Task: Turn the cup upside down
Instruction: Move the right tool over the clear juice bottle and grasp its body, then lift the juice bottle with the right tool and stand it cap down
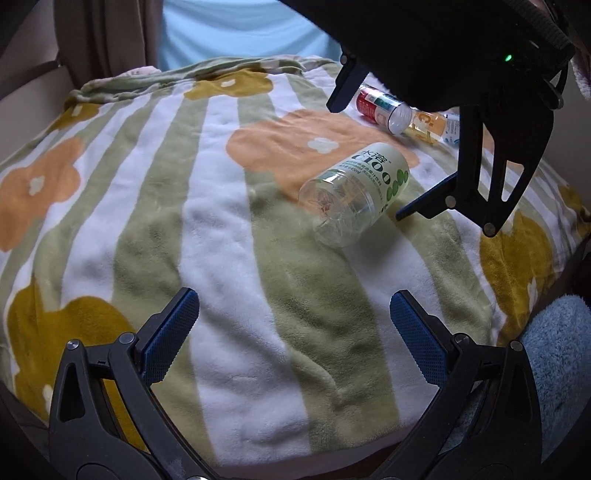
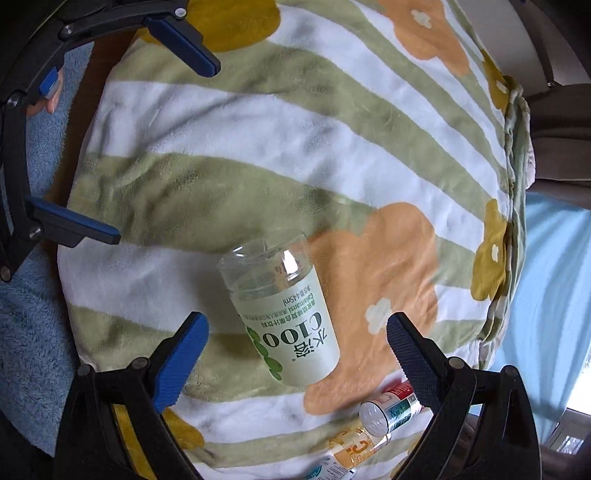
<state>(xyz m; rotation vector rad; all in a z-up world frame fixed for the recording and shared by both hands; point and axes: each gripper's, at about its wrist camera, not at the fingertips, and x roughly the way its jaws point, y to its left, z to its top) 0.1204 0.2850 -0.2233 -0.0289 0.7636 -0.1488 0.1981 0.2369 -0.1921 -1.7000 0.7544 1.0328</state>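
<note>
A clear plastic cup with a pale green C100 label lies tilted on its side on the striped flower blanket. In the right wrist view the cup sits between my right gripper's fingers, its clear end pointing away. My right gripper is open around the cup without touching it; it also shows in the left wrist view, hovering above the cup. My left gripper is open and empty, well short of the cup; it shows at the far left in the right wrist view.
A small red and green labelled bottle and an orange labelled bottle lie on the blanket behind the cup. A blue fleece lies at the blanket's right edge. A light blue cloth is at the back.
</note>
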